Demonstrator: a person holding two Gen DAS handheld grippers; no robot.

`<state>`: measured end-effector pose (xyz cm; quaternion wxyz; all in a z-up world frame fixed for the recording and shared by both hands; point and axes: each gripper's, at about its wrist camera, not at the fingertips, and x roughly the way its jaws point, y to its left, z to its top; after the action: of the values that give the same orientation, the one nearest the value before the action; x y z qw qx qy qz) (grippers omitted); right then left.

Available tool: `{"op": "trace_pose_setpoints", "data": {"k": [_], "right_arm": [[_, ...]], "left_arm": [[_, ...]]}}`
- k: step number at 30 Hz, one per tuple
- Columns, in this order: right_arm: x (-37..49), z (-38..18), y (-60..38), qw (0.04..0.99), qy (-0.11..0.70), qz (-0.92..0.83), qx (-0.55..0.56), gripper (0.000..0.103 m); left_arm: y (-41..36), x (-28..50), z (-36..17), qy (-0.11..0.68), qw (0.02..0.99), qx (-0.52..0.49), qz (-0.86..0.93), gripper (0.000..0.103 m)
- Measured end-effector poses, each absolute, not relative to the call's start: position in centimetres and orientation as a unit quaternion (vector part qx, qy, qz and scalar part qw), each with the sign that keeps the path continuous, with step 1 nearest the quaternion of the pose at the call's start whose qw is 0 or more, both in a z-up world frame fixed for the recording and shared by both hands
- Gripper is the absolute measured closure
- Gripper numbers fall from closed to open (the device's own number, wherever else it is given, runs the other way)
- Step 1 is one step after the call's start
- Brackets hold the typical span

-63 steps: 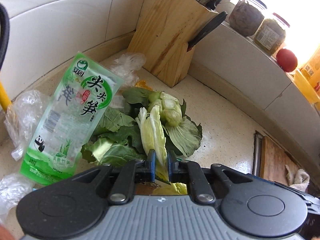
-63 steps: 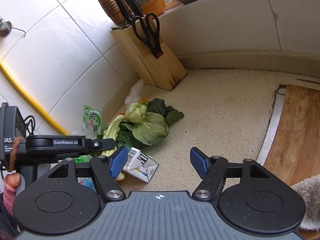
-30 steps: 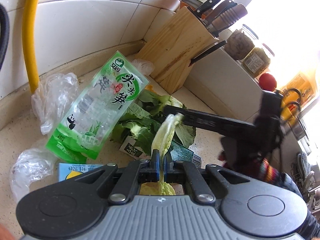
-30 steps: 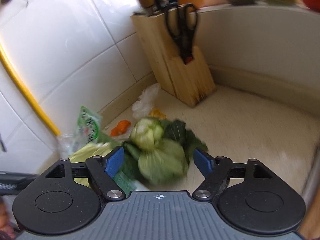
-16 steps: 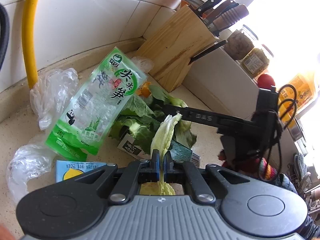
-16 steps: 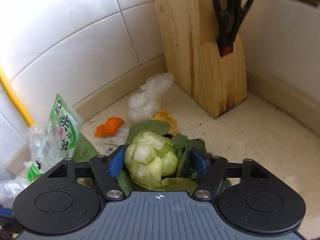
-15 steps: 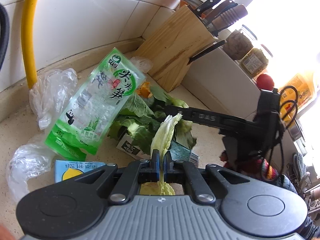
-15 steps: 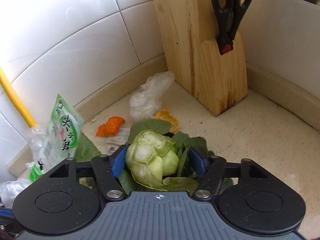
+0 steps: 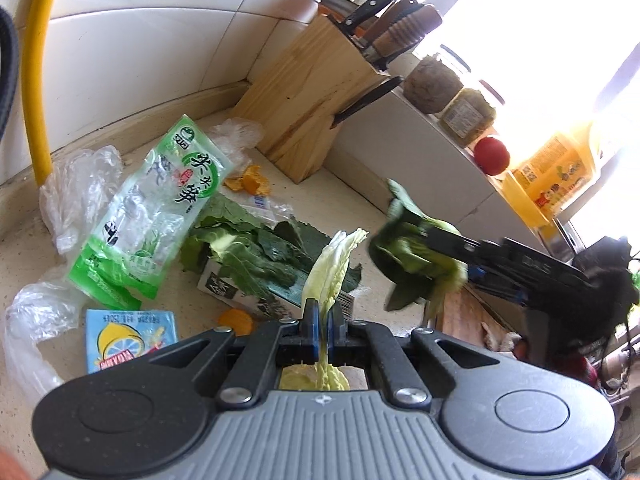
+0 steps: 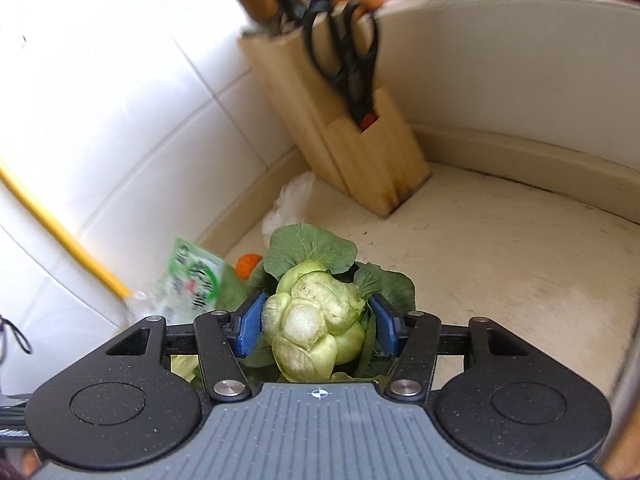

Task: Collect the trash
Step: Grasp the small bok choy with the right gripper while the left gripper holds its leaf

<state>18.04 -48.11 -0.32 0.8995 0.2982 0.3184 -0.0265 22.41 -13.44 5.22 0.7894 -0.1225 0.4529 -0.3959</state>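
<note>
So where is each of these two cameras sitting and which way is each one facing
Left wrist: sits on the left tongs, looking forward and down at the counter litter and knife block; its own tongs pinch a pale cabbage leaf, and the right tongs cross at right.
Right wrist: sits on the right tongs, facing the tiled corner; its pads have been closing on a cabbage stump.
Shared: the knife block, green snack bag, yellow pipe and stump.

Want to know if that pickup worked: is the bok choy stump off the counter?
Yes, lifted: the right gripper clamps the bok choy stump, airborne in the left view.
</note>
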Motion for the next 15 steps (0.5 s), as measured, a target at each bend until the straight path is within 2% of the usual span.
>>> {"op": "trace_pose_setpoints", "data": {"k": [8, 15], "right_arm": [[10.3, 2.6, -48.1, 0.905, 0.271, -0.043, 0.325, 0.04], [5.8, 2.5, -46.7, 0.897, 0.274, -0.052, 0.342, 0.04]], "left_arm": [[-12.9, 19.8, 5.8, 0.449, 0.788, -0.117, -0.403, 0.101], [-12.2, 17.4, 5.2, 0.456, 0.792, -0.112, -0.392, 0.101]]}}
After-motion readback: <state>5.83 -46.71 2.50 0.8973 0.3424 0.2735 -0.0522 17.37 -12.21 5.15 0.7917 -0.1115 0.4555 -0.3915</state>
